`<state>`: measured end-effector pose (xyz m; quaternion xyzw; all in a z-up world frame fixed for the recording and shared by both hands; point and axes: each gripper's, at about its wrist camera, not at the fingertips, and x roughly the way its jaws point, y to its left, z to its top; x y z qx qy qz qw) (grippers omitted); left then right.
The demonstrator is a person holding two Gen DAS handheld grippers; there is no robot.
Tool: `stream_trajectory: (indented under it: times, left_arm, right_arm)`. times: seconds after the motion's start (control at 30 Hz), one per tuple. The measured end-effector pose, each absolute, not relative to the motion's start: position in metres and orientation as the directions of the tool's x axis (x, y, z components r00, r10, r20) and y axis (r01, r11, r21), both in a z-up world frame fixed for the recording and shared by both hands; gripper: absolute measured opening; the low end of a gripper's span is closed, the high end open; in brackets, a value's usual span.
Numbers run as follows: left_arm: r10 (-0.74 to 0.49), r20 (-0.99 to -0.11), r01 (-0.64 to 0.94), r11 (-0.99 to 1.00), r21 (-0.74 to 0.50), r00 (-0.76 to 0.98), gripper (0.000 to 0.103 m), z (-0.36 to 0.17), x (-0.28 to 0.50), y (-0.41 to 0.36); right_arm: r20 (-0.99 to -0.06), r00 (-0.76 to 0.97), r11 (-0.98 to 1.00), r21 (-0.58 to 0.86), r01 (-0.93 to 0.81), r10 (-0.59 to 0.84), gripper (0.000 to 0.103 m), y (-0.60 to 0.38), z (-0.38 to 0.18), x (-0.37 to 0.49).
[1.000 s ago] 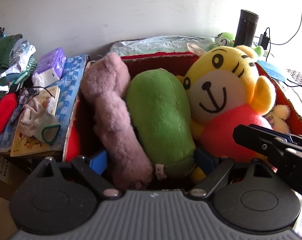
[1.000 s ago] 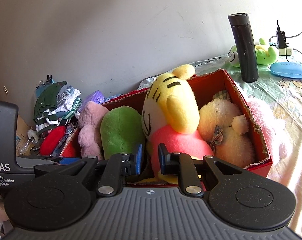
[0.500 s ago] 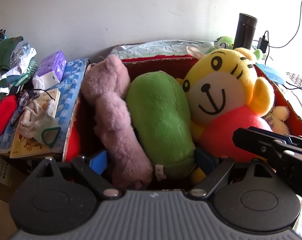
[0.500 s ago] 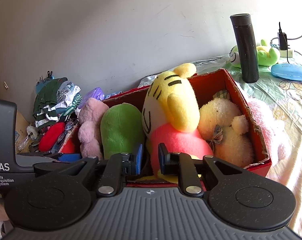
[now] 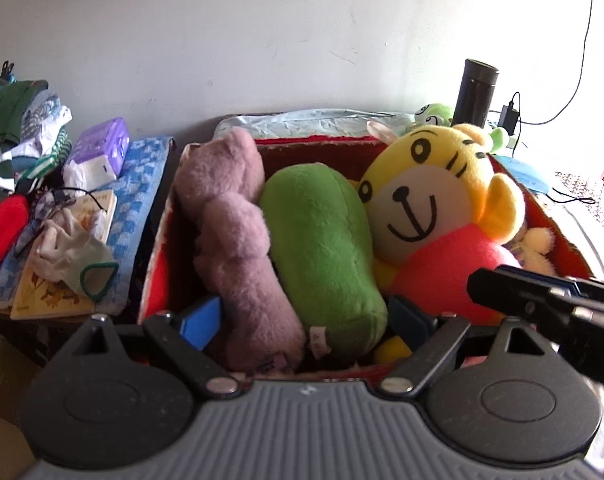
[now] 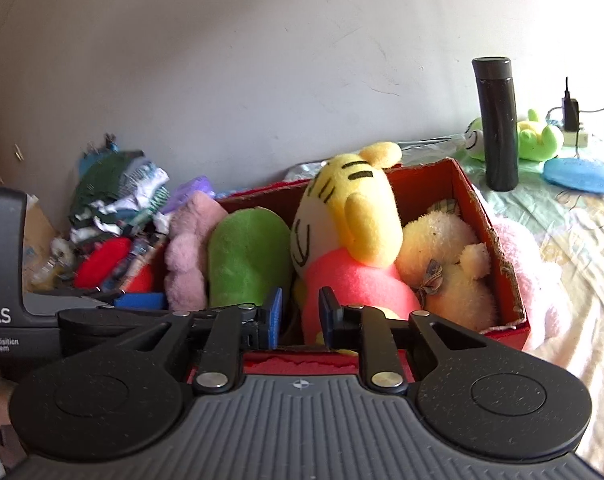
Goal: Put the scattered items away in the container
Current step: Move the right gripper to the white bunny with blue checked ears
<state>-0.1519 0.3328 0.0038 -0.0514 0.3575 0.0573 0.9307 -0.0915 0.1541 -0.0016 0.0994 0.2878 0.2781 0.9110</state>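
**Plush toys sitting packed in the red box, both grippers at its near edge**

The left gripper is hovering with its fingers wide apart, the mauve plush and green plush lying between them inside the red box. The right gripper is holding its fingers slightly apart, gripping nothing, just in front of the tiger plush. The right wrist view is showing a cream bear in the box and a pink plush lying outside its right wall; the left view is showing only the bear's paw.
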Motion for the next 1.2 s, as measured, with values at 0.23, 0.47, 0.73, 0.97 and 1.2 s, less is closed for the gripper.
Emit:
stream_trajectory:
  times: [0.23, 0.47, 0.73, 0.97, 1.2]
  left_arm:
    - [0.114, -0.589, -0.127, 0.992, 0.02, 0.8, 0.089, 0.027, -0.169, 0.292]
    - [-0.016, -0.501, -0.001, 0.999, -0.034, 0.865, 0.089, 0.055, -0.156, 0.219]
    - [-0.208, -0.507, 0.192, 0.978, -0.084, 0.837, 0.089, 0.047, -0.132, 0.122]
    - [-0.253, -0.588, 0.173, 0.966, -0.19, 0.768, 0.089, 0.009, -0.105, 0.076]
    - [-0.086, -0.635, 0.055, 0.996, -0.068, 0.768, 0.089, -0.018, -0.062, 0.046]
  right_arm:
    - [-0.397, 0.681, 0.782, 0.415, -0.464, 0.615, 0.022, 0.113, 0.006, -0.082]
    - [-0.374, 0.695, 0.765, 0.497, -0.409, 0.614, 0.024, 0.047, 0.009, -0.06]
    - [-0.487, 0.683, 0.813, 0.504, -0.289, 0.545, 0.028, -0.037, -0.015, -0.036]
    - [-0.586, 0.641, 0.844, 0.5, -0.195, 0.495, 0.029, -0.097, -0.043, -0.022]
    - [-0.612, 0.629, 0.847, 0.511, -0.149, 0.48, 0.031, -0.132, -0.053, -0.003]
